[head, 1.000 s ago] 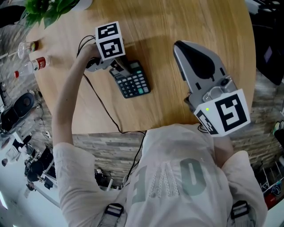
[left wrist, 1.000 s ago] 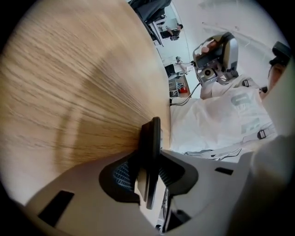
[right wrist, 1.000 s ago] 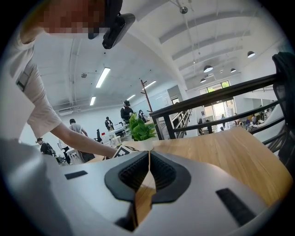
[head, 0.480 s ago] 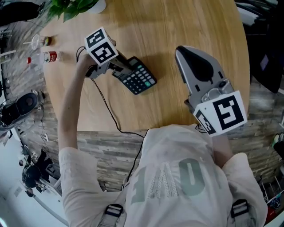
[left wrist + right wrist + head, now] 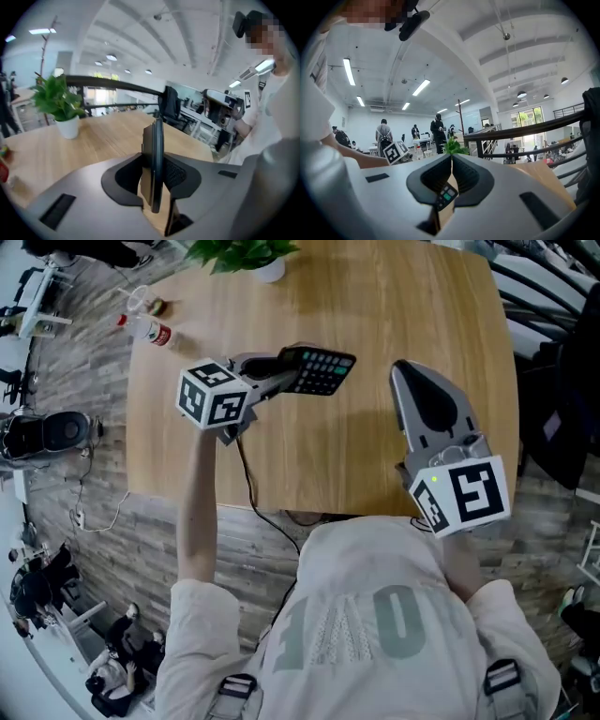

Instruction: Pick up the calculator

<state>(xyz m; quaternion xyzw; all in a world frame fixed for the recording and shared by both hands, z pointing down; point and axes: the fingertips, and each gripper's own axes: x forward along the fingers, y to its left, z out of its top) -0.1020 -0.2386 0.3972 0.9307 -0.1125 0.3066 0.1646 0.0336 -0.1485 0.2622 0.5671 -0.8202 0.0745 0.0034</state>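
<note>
The black calculator (image 5: 323, 371) hangs above the wooden table (image 5: 375, 296), gripped at its near end by my left gripper (image 5: 292, 369). In the left gripper view the calculator (image 5: 154, 154) stands edge-on, pinched between the two pads of the left gripper (image 5: 154, 185). To the right, my right gripper (image 5: 405, 371) hovers over the table with its jaws together and nothing in them. In the right gripper view the tips of that gripper (image 5: 451, 160) meet. Calculator keys (image 5: 446, 195) show through the slit below them.
A potted plant (image 5: 246, 254) stands at the table's far edge and a small bottle (image 5: 150, 330) lies at its far left corner. A black cable (image 5: 246, 479) trails from the left gripper over the near edge. Office clutter covers the floor (image 5: 56, 521) at left.
The left gripper has raised the calculator off the table and tipped it upward, carrying it toward the far side. The right gripper has risen a little, still shut.
</note>
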